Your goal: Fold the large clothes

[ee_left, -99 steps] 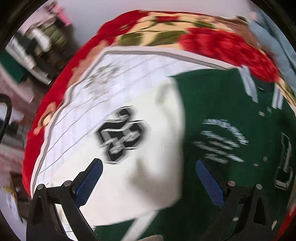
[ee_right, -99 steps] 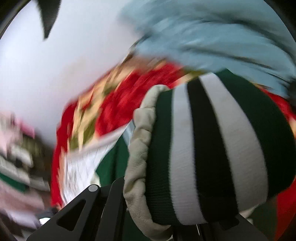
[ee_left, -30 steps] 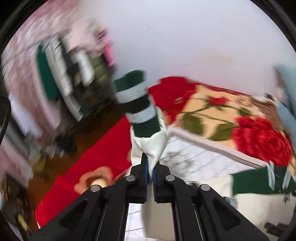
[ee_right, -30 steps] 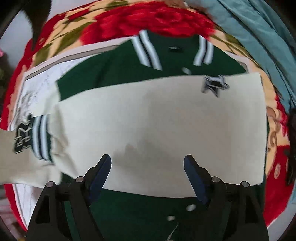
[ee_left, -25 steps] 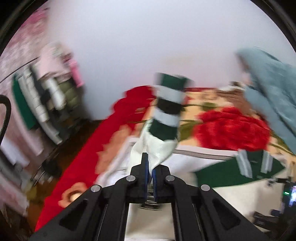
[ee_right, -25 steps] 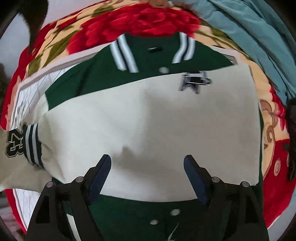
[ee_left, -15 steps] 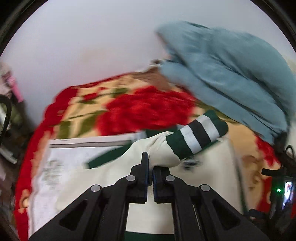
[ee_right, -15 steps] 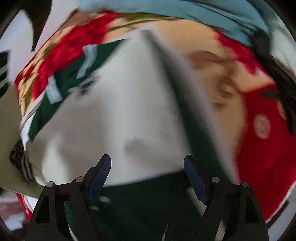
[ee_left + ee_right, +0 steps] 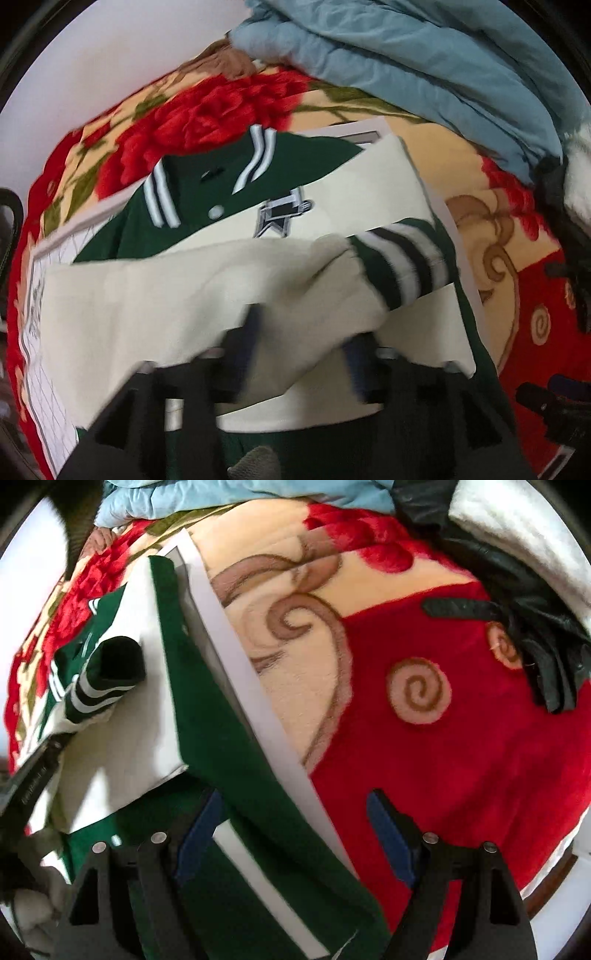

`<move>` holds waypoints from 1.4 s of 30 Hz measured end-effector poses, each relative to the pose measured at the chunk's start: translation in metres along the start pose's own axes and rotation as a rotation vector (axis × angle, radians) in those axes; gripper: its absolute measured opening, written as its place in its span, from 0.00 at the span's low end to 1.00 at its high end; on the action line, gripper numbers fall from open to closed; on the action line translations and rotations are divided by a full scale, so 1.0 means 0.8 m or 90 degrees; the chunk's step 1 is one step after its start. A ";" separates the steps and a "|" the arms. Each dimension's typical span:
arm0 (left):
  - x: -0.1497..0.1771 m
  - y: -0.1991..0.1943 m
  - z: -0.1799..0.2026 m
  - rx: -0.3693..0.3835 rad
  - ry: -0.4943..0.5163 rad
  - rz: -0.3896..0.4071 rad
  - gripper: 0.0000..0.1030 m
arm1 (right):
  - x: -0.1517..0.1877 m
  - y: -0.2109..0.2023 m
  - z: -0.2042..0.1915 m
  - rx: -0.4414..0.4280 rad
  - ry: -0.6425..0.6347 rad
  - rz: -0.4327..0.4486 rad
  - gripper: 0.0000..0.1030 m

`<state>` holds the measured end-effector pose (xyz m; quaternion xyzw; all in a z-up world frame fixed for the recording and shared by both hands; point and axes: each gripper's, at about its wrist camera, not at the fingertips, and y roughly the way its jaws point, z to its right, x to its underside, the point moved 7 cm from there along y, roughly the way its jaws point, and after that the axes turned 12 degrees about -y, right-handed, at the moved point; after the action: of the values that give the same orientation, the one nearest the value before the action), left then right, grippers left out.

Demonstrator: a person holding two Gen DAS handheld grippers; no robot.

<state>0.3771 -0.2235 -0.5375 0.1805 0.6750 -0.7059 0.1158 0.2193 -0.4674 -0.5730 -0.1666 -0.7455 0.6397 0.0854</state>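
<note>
Jacket (image 9: 317,162) sleeve (image 9: 229,295) lies across left gripper (image 9: 303,343), parted, gripping nothing; smooth it flat. Right gripper (image 9: 295,834) gapes empty beside hem.

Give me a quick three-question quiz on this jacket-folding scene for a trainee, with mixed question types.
1. True or false: the right hand-held gripper is shut on the jacket.
2. The striped cuff lies: A on the floor, B across the jacket, C on a chair.
3. Fill in: the quilt heaped beyond the collar is ___ in colour.

Key: 1 false, its fingers are apart; 2 B; 3 blue.
</note>
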 end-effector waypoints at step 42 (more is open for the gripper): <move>-0.064 0.126 -0.403 -0.319 -0.242 -0.084 0.97 | -0.200 0.072 -0.157 0.018 -0.135 -0.006 0.52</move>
<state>0.4961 0.0866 -0.6156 -0.0329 0.8045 -0.5448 0.2342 0.4188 -0.4011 -0.5949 -0.0933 -0.7418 0.6640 0.0116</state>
